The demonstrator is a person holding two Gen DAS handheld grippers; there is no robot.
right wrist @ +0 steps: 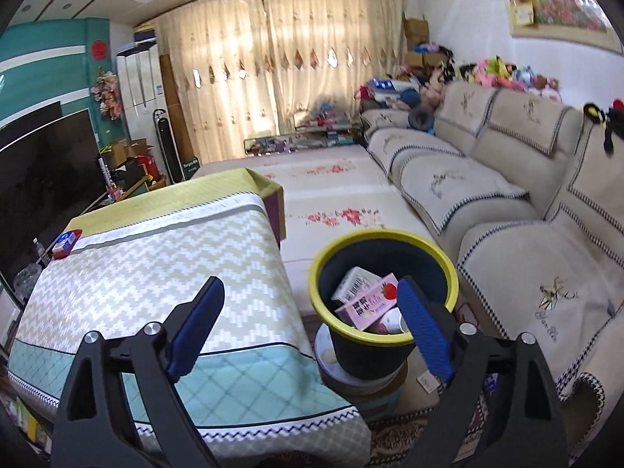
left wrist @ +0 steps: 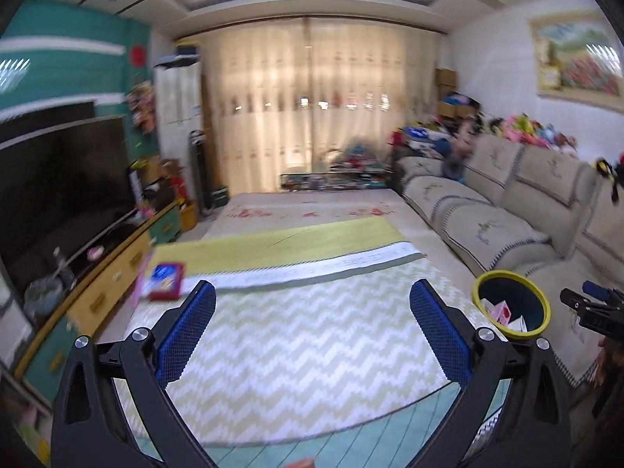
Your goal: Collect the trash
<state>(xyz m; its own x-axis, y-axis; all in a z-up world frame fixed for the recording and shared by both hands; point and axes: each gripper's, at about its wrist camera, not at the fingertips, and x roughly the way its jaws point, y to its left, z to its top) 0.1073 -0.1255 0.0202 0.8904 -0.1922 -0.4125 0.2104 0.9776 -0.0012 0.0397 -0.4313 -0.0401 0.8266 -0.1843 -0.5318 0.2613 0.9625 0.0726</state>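
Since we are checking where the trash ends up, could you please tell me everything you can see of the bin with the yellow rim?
The bin is a round, dark container with a bright yellow rim, plastic by its look. It stands upright on a low round base between the covered table and the sofa, open on top. Inside lie a pink carton with a strawberry picture, a white box with a barcode and a pale cup. Neither hand-held gripper touches it.
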